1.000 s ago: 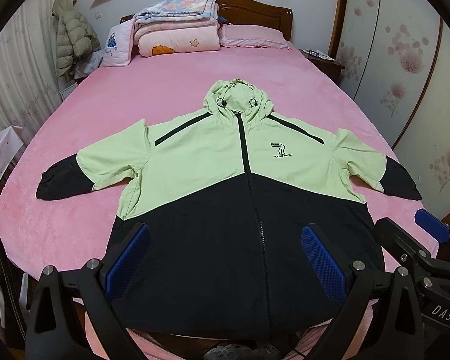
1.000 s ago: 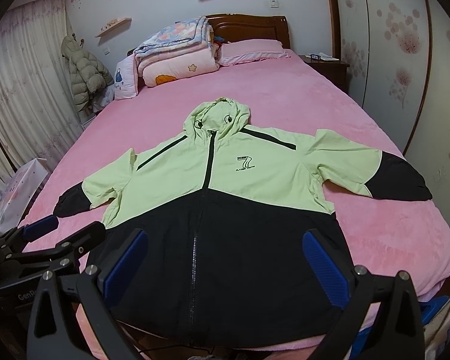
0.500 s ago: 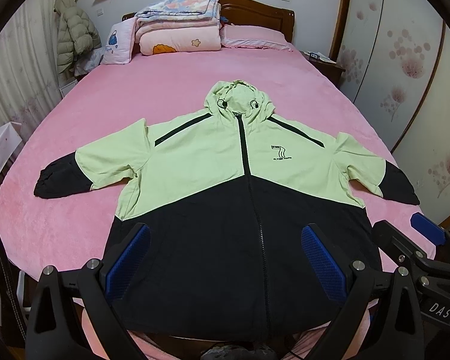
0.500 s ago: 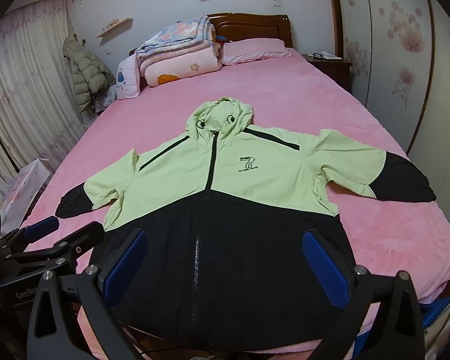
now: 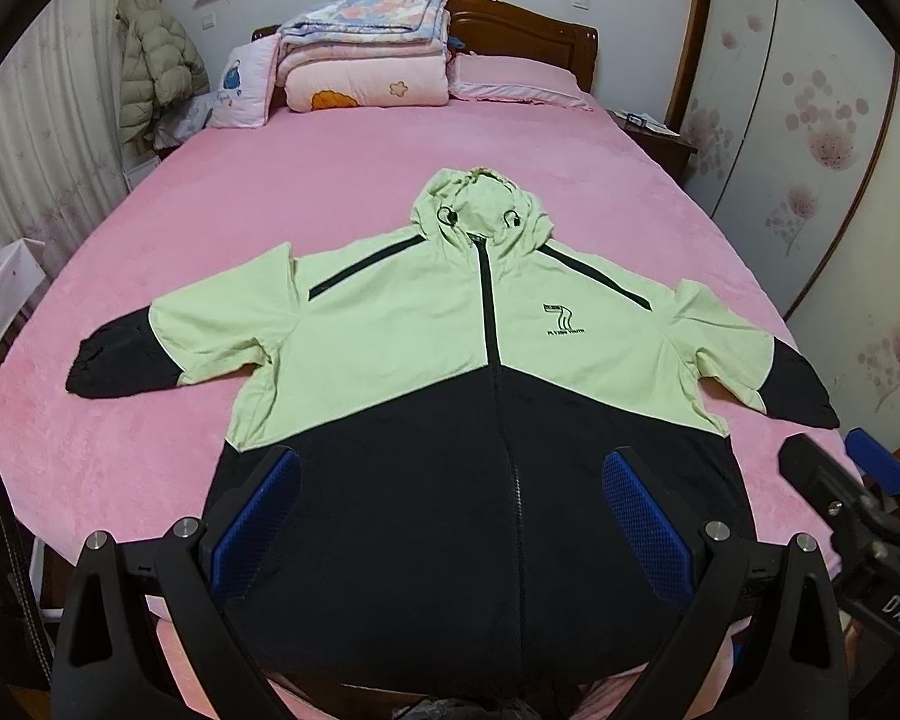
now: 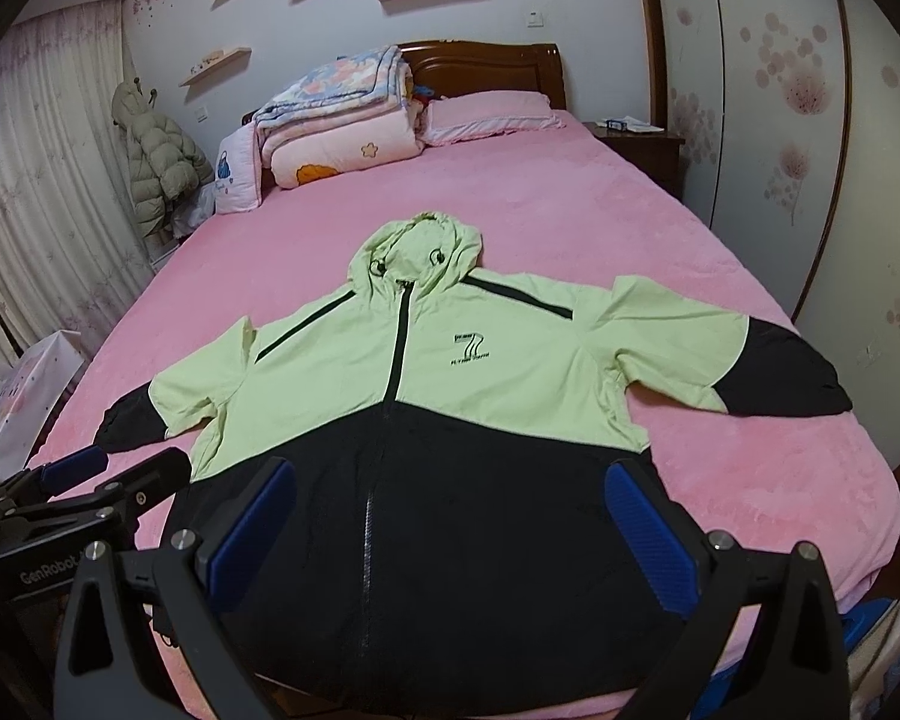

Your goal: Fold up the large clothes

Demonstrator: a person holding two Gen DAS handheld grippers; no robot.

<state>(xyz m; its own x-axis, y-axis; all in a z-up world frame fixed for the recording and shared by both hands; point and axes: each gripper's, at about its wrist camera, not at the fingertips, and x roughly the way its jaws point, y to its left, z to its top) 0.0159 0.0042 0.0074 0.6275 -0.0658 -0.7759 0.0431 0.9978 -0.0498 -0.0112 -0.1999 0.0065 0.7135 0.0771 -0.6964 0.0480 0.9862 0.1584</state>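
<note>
Both claws hang spread wide with nothing between their blue pads: my left claw (image 5: 450, 516) and my right claw (image 6: 444, 516) float over the foot edge of the bed, above the dark lower half of the hooded jacket (image 5: 480, 348).

That jacket lies flat, front up and zipped, on the pink bedspread (image 5: 330, 192), hood toward the headboard (image 5: 510, 18), hem at the foot edge, sleeves spread to either side. Its hem runs behind my claw frames in both views, so I cannot make out how it lies there. The small chest logo (image 6: 471, 348) shows a figure like a 7; the lettering under it is too small to read. From my left camera, only part of the right claw shows at the lower right corner, cut off by the frame. A folded quilt stack (image 5: 366, 54) and a pink pillow (image 5: 510, 81) sit at the head end; a puffer coat (image 6: 156, 162) hangs by the curtain.

Against half a second ago, the jacket has not shifted, and both claws are just as wide; the left view has crept slightly, little else.
</note>
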